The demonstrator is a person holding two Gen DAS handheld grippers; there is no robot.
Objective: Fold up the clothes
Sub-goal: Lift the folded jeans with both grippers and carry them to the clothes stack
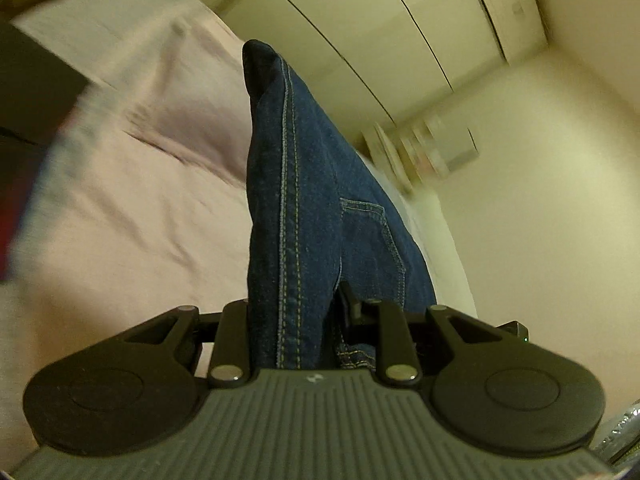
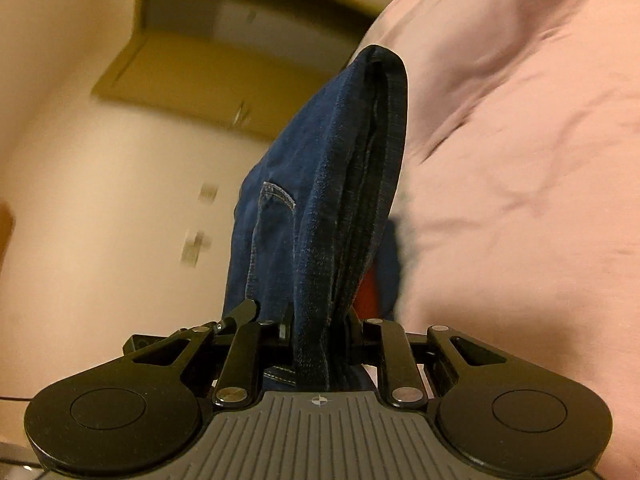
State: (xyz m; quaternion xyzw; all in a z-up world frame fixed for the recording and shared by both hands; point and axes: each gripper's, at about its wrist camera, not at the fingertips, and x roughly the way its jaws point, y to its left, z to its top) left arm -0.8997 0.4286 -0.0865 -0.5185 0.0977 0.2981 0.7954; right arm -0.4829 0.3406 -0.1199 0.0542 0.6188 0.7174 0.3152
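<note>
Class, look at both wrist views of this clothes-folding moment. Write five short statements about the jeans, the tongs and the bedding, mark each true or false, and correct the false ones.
1. The left tongs are shut on the jeans. True.
2. The right tongs are open with nothing in them. False: they are shut on the jeans too.
3. The jeans are light grey. False: they are dark blue denim with pale stitching.
4. A pink sheet lies beyond the jeans. True; it also shows in the right view.
5. The jeans lie spread flat on the sheet. False: in both views the cloth runs straight out from the tongs, bunched in layers.
</note>
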